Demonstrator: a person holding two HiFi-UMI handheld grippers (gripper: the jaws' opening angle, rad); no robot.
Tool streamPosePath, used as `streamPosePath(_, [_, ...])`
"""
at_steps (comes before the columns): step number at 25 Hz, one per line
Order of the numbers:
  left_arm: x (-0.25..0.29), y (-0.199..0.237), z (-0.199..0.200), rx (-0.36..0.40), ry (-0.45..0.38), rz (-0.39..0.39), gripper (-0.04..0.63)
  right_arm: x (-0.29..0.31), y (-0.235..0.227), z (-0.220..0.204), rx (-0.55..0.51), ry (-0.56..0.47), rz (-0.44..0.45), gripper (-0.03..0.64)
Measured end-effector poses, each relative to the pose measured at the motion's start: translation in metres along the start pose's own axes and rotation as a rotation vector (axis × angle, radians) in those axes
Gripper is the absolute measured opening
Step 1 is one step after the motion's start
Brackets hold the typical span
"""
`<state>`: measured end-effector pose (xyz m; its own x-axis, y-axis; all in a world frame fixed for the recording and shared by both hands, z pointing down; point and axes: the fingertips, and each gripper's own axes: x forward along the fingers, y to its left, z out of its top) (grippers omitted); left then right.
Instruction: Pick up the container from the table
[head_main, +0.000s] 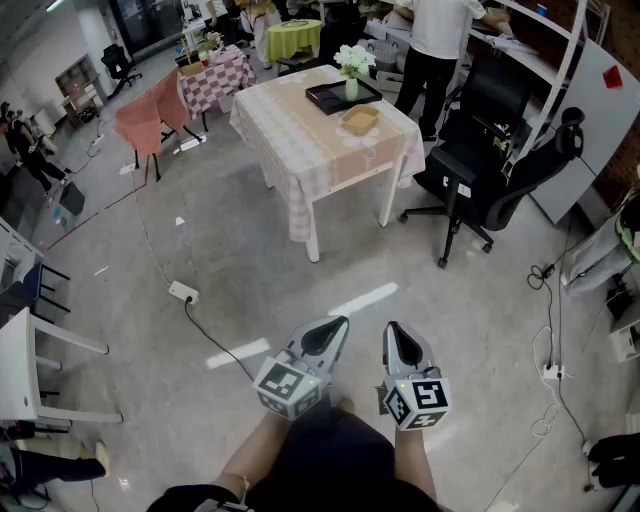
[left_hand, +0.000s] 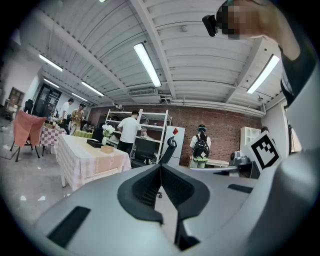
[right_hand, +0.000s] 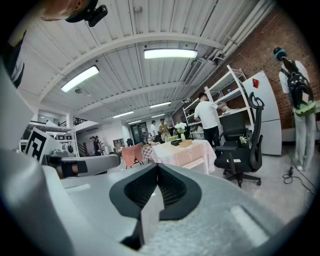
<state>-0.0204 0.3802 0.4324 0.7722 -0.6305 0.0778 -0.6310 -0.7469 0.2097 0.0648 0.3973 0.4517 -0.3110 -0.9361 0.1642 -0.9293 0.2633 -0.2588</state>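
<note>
Sitting untouched on the worktop (head_main: 310, 150) at twelve o'clock, well apart from the left tongs (head_main: 336, 326) and right tongs (head_main: 394, 330), the container (head_main: 360, 120) lay beside a tray (head_main: 342, 95) and flowers (head_main: 354, 60); approach and grasp were all left. Both tongs were closed on nothing. No writing was readable, only square patterns on the marker cubes (head_main: 288, 388)

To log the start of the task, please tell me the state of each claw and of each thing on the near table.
Left claw: shut, empty.
Right claw: shut, empty.
Container: upright on the table, untouched.
Vase: upright, holding white flowers.
Black tray: flat on the table.
</note>
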Motion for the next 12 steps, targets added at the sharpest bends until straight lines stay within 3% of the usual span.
streamPosePath(12, [0.002, 0.015, 0.008, 0.042, -0.053, 0.087, 0.012, 0.026, 0.007, 0.017, -0.034, -0.069, 0.098, 0.005])
